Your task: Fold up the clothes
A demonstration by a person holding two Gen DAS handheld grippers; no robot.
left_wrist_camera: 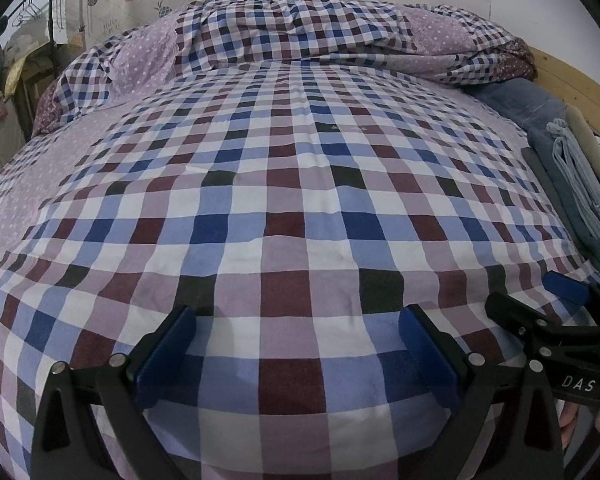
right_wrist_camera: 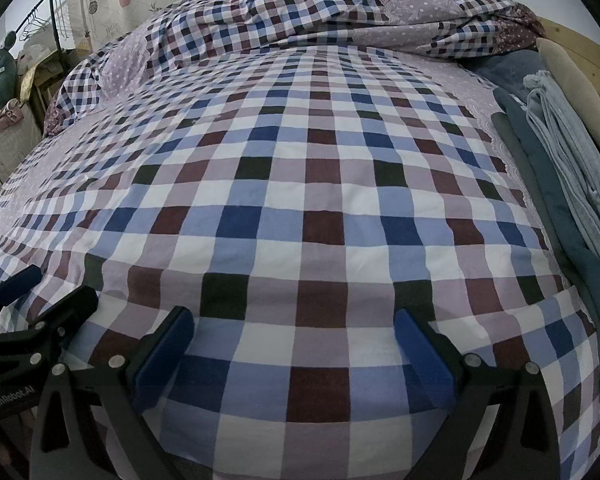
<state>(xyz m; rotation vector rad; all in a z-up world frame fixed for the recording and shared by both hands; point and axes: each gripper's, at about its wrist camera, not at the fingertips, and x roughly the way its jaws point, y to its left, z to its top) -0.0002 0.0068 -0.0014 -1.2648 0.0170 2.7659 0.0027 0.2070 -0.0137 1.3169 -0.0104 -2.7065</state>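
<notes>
Left gripper — jaws spread wide, empty, over checked bedsheet. Right gripper — likewise spread, holding nothing. Clothes stacked along the bed's right edge.

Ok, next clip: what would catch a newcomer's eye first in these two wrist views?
The checked bedsheet in blue, maroon and white fills nearly everything, with a rumpled matching duvet heaped at the far end. Both the left gripper and the right gripper hover open and empty over the near edge. The clothes, bluish and grey-blue, lie bunched along the bed's right side, untouched.
</notes>
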